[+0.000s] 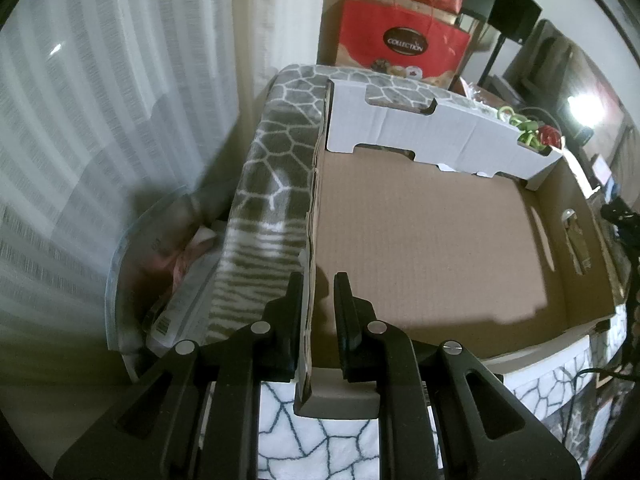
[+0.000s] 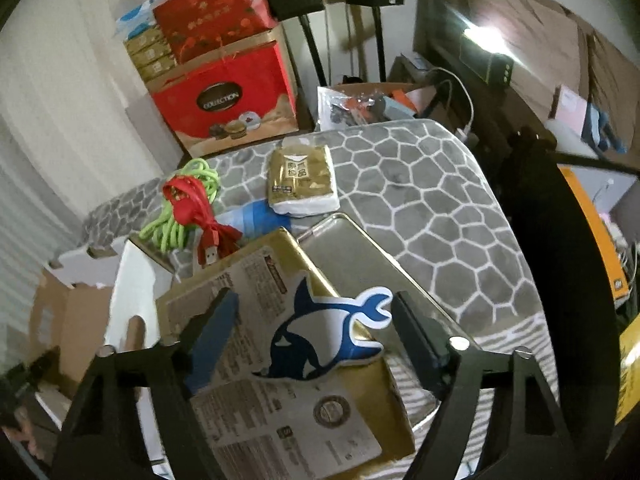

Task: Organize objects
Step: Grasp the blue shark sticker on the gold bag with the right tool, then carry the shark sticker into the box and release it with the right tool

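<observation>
Left gripper (image 1: 318, 320) sat clamped on the left wall of the cardboard box (image 1: 424, 232), fingers pinched together on the cardboard edge. Box lay open on the grey patterned blanket (image 1: 280, 140), nothing on its floor; its white far wall (image 1: 420, 128) stood upright.

Right gripper (image 2: 312, 320) hung with fingers wide apart over a gold packet (image 2: 280, 392) that bore a blue dolphin sticker (image 2: 320, 336). Pads seemed clear of the packet, one on each side. Packet rested partly on a metal tray (image 2: 360, 256), just right of the box.

Farther off on the blanket: a green cord (image 2: 180, 204) tangled with a red cable (image 2: 196, 212), a small gold pack (image 2: 300, 180) just right of them. A red gift bag (image 2: 228, 108) stood beyond the blanket.
</observation>
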`<state>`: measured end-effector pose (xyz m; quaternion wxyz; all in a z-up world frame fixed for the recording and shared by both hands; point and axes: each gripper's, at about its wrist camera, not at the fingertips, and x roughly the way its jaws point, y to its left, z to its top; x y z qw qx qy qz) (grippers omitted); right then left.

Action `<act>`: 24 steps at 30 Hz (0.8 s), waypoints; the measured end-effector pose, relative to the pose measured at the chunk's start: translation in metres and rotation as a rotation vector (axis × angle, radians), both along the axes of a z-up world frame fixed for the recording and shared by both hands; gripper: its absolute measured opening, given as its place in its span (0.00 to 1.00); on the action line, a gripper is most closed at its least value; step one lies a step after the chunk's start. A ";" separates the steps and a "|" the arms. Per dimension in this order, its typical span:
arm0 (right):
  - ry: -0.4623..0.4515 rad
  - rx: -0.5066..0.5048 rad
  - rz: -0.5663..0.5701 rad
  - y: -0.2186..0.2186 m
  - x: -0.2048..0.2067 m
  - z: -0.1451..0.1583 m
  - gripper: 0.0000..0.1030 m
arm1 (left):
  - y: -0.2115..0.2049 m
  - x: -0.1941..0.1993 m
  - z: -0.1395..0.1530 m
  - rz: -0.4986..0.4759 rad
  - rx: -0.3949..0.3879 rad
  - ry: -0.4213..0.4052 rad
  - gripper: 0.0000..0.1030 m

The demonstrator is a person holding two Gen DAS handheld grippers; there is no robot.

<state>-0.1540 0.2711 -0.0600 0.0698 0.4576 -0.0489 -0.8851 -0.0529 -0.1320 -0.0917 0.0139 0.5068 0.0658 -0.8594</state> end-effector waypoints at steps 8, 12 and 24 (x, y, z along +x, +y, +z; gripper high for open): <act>0.062 0.017 0.033 0.002 0.009 0.016 0.48 | 0.000 0.000 0.000 0.000 0.000 0.000 0.13; 0.062 -0.028 0.052 0.005 0.016 0.025 0.48 | -0.001 0.000 0.000 0.000 0.000 0.000 0.13; 0.062 -0.076 0.315 -0.078 0.038 0.057 0.48 | 0.002 -0.002 0.001 0.005 -0.004 0.000 0.13</act>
